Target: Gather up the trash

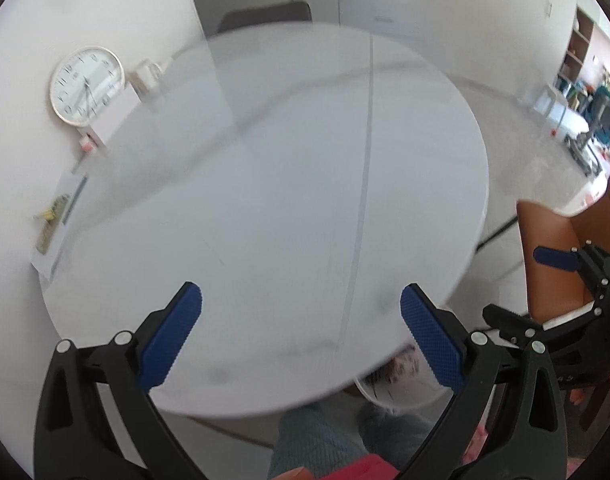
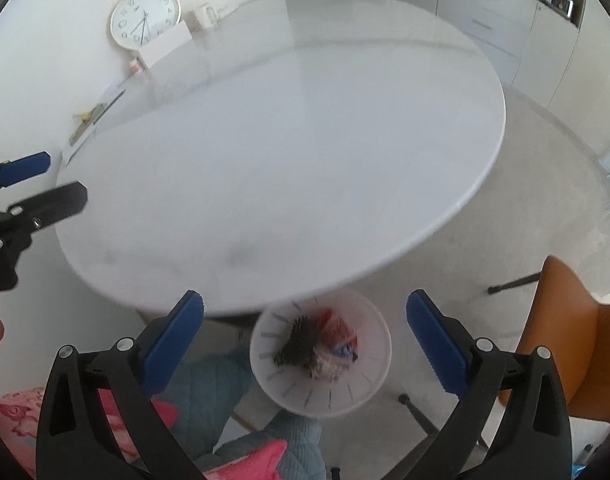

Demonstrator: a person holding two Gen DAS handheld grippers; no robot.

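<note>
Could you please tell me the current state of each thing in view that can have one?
Left tool: open, holding nothing.
Right tool: open, holding nothing.
White bin: upright on the floor by the table edge, trash inside.
Trash: lying in the bin, dark and red pieces.
Round table: middle bare, items along its far-left edge.
Clock: standing at the wall.
Orange chair: beside the table, unoccupied.

1. Bright, even daylight fills both views; the white table (image 1: 265, 200) looks washed out and hazy.
2. Motion blur softens everything, and the bin (image 2: 321, 354) smears.
3. Fisheye bending curves the edges; the corners go black.
</note>
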